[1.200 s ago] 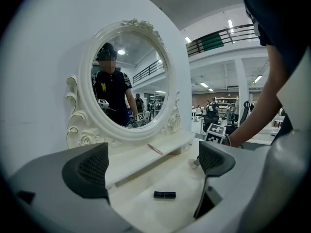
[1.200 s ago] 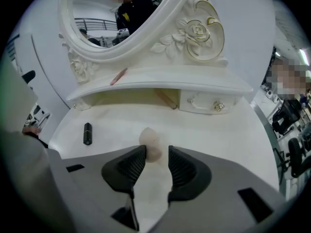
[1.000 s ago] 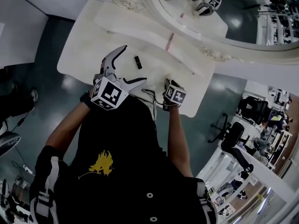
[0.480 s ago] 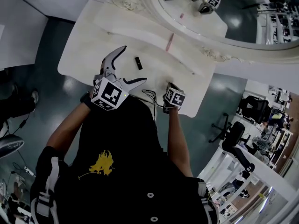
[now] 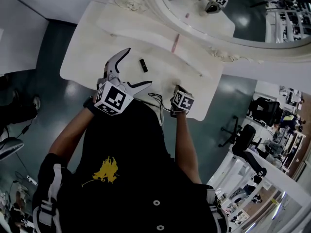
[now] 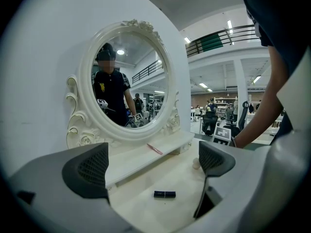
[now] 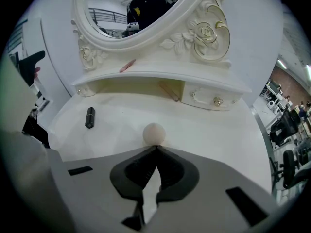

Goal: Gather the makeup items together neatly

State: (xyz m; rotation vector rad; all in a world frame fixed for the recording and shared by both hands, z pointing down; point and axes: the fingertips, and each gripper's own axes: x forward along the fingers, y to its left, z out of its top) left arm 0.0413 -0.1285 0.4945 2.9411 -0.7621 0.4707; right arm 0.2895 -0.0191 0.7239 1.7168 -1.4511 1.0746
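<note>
Worryingly, the right claw has just closed empty, tips right beside the round makeup sponge; any push could roll it away.

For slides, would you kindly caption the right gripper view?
Right gripper, jaws just shut, tips at a beige ball on vanity.

The mirror stands along the tabletop's back edge, with the shelf at its foot. The pencil lies on the shelf. Before the shelf, mid-tabletop, lies the lipstick; the sponge lies to its right, apart from it, nearer the front edge.
</note>
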